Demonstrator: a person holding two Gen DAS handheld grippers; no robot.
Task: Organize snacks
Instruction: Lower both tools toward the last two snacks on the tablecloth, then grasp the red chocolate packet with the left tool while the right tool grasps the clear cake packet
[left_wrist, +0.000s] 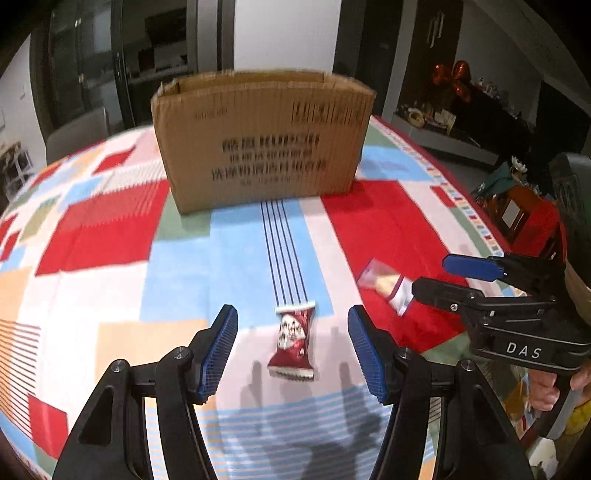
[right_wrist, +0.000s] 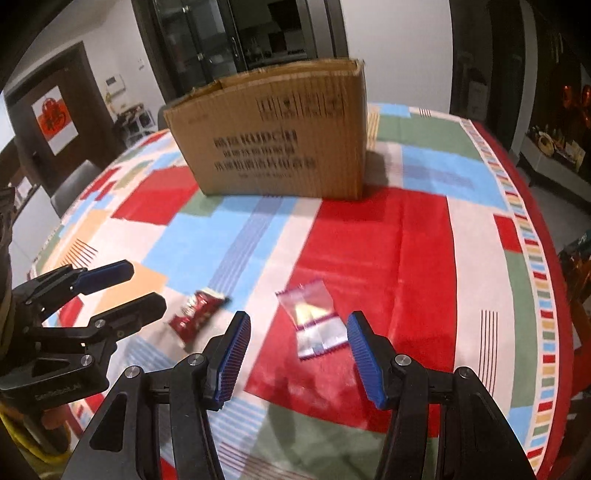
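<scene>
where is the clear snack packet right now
The clear snack packet lies flat on the red patch of the tablecloth, between the open fingers of the right gripper, to the right of the red snack packet.

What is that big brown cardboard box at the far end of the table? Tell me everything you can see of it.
The brown corrugated cardboard box stands upright on the colourful patchwork tablecloth, beyond both snack packets. Its top is open, with a ragged, torn-looking rim at the left corner. The near face bears dark printed text, too blurred to read, and a stamped block at upper right. Nothing but the cloth touches it; its inside is hidden.
</scene>
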